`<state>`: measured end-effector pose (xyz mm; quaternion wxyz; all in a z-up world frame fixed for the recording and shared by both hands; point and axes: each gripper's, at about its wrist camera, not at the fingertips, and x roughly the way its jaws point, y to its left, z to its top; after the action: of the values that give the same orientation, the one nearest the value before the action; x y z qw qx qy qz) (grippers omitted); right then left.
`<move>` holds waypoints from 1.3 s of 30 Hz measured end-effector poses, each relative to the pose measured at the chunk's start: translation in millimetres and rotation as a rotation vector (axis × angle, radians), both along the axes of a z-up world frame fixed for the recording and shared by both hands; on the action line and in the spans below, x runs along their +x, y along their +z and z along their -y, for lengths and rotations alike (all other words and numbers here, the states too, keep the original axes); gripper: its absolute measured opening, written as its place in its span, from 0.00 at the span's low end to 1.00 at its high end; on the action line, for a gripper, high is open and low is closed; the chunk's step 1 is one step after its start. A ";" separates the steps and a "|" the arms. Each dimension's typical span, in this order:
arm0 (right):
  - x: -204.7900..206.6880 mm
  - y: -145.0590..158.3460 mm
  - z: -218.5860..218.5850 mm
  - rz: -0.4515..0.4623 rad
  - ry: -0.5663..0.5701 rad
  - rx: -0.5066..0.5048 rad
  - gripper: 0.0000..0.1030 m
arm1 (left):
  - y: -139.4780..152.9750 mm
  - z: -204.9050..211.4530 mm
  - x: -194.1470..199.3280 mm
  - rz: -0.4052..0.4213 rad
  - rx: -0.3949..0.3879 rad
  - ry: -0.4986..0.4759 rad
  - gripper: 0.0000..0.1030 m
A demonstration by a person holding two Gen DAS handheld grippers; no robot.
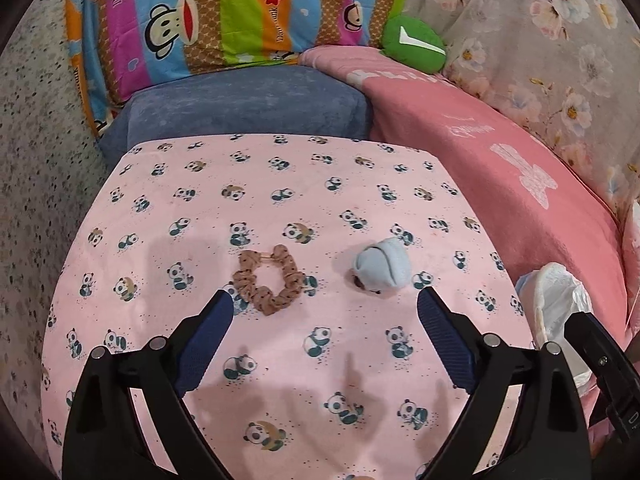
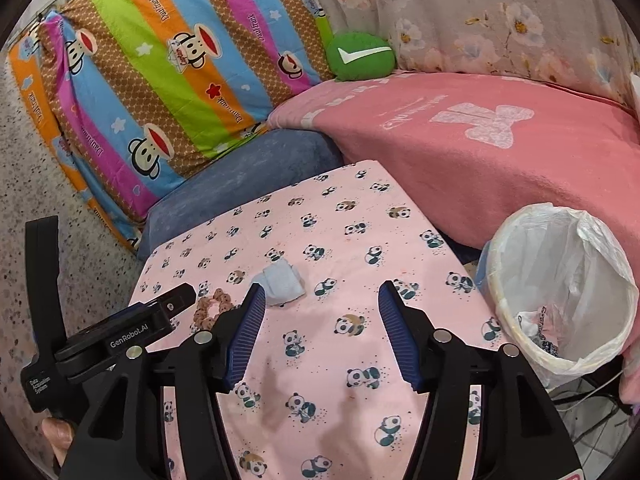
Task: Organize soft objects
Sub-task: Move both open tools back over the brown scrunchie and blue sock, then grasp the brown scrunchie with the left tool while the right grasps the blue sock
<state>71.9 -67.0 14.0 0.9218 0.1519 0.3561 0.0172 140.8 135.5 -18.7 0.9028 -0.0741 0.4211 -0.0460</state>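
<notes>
A brown dotted scrunchie (image 1: pixel 268 280) lies flat on the pink panda-print cloth (image 1: pixel 320 184), just beyond the left finger of my left gripper (image 1: pixel 325 294). A small rolled light-blue sock (image 1: pixel 382 266) sits to its right, ahead of the jaws. The left gripper is open with nothing between its pads. In the right wrist view my right gripper (image 2: pixel 322 288) is also open and empty. There the sock (image 2: pixel 282 280) lies beside its left fingertip, and the scrunchie (image 2: pixel 212 308) is further left, partly hidden by a left-gripper finger (image 2: pixel 172 304).
A bin lined with a white plastic bag (image 2: pixel 600 272) stands at the cloth's right edge, with items inside. Behind are a blue cushion (image 2: pixel 248 176), a striped monkey pillow (image 2: pixel 160 80), a pink blanket (image 2: pixel 480 160) and a green cushion (image 2: pixel 360 60). Speckled floor (image 2: pixel 60 200) lies left.
</notes>
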 end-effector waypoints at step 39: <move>154.3 -121.8 -82.5 -0.243 0.096 0.063 0.68 | -97.7 -53.3 71.2 -0.198 -0.063 0.075 0.52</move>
<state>226.2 15.5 -107.7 0.8647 0.1646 0.4715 0.0539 212.0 188.8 -116.4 0.8552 -0.1224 0.5033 -0.0179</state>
